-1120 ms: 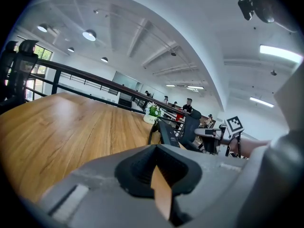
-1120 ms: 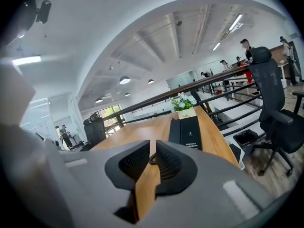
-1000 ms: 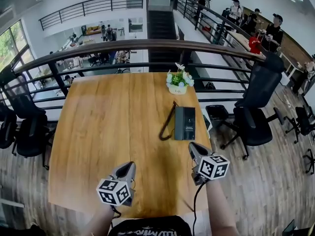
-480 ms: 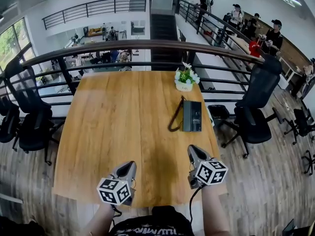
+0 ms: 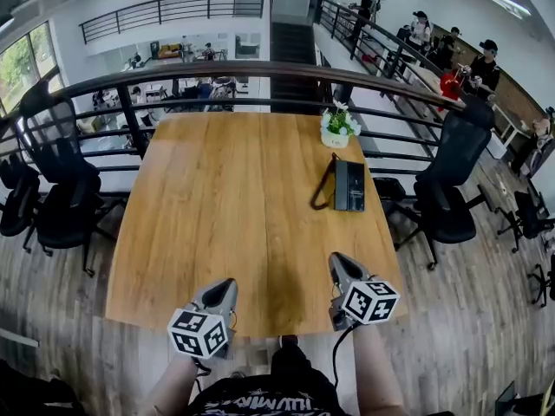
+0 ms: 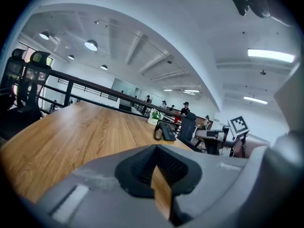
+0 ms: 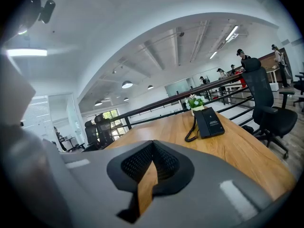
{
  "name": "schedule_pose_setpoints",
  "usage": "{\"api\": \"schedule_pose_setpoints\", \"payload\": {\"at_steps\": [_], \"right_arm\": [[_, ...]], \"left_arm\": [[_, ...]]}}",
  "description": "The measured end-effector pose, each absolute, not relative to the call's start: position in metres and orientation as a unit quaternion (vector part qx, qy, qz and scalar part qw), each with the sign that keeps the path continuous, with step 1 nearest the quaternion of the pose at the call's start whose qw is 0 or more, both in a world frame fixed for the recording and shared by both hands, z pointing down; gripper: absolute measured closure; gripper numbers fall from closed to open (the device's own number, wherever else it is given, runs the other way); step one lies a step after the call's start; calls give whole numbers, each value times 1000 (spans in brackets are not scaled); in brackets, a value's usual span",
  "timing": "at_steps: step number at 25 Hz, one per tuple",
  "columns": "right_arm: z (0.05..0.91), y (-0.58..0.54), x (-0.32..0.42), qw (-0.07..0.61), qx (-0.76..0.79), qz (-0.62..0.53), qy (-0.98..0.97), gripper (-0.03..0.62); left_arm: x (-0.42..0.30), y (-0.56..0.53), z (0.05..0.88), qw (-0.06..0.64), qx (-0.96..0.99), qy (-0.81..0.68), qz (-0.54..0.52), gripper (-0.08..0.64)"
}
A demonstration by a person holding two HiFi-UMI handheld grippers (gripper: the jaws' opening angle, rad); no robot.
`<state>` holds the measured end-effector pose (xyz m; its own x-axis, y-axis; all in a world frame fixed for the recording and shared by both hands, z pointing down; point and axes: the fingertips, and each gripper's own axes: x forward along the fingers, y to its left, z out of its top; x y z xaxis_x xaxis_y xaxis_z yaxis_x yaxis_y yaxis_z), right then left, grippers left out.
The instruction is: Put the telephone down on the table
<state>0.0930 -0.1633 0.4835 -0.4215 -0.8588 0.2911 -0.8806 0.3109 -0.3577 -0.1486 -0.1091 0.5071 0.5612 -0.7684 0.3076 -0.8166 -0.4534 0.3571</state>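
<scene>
The black telephone (image 5: 349, 185) lies flat on the wooden table (image 5: 234, 215), far right, its coiled cord (image 5: 323, 191) curling at its left side. It also shows in the left gripper view as the telephone (image 6: 166, 132) and in the right gripper view as the telephone (image 7: 209, 123). My left gripper (image 5: 224, 289) and right gripper (image 5: 340, 263) hover over the table's near edge, well short of the phone. Both are shut with nothing in them; the left gripper (image 6: 156, 170) and right gripper (image 7: 151, 167) show their pads meeting.
A small white pot of flowers (image 5: 336, 126) stands just beyond the phone. A dark railing (image 5: 260, 72) runs behind the table. Black office chairs stand at the left (image 5: 52, 198) and right (image 5: 451, 180). People (image 5: 451, 42) stand at the far back right.
Both grippers have drawn back together from over the table to its near edge, away from the phone. The phone has stayed put, and both grippers stay shut.
</scene>
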Motion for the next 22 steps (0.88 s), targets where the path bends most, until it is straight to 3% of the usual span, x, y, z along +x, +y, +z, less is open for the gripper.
{"api": "schedule_pose_setpoints", "payload": {"at_steps": [22], "right_arm": [[504,18,4,41,568,256,-782,594]], "left_arm": [[-226,33,526,243,874,-413,78,558]]}}
